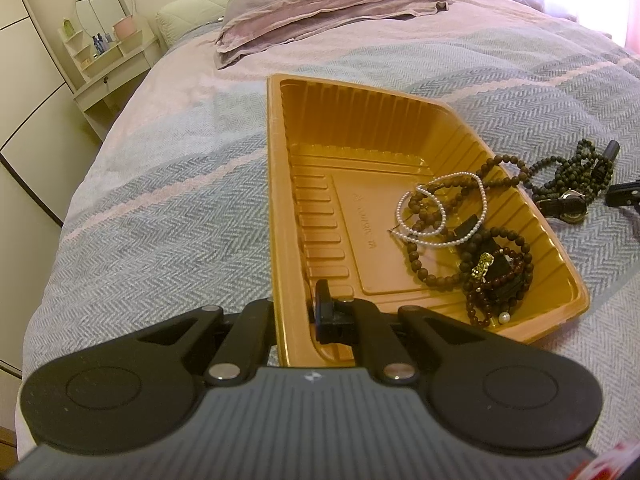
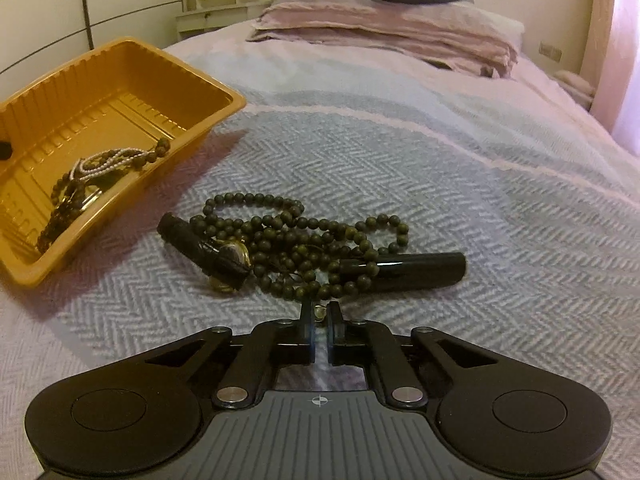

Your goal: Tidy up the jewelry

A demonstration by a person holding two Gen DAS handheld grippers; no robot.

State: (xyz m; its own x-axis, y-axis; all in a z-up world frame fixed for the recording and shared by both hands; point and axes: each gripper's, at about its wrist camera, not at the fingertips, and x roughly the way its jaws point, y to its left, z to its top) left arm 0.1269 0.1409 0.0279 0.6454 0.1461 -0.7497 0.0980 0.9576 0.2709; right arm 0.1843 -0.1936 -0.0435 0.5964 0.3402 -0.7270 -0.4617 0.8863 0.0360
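Note:
An orange plastic tray [image 1: 280,208] lies on the bed and holds a white pearl strand [image 1: 444,208] and several brown bead bracelets [image 1: 496,276]. My left gripper [image 1: 294,312] is shut on the tray's near left rim. The tray also shows in the right wrist view [image 2: 120,64]. On the blanket beside it lies a tangled dark green bead necklace [image 2: 304,240] with a watch [image 2: 236,256] and a black cylinder [image 2: 424,270]. My right gripper [image 2: 319,312] is nearly shut, its tips pinching a small bead at the necklace's near edge.
The bed has a grey herringbone blanket [image 2: 440,168]. Folded pink bedding and a grey pillow [image 2: 384,20] lie at the far end. A small vanity with a round mirror [image 1: 104,40] stands left of the bed, beside a wardrobe.

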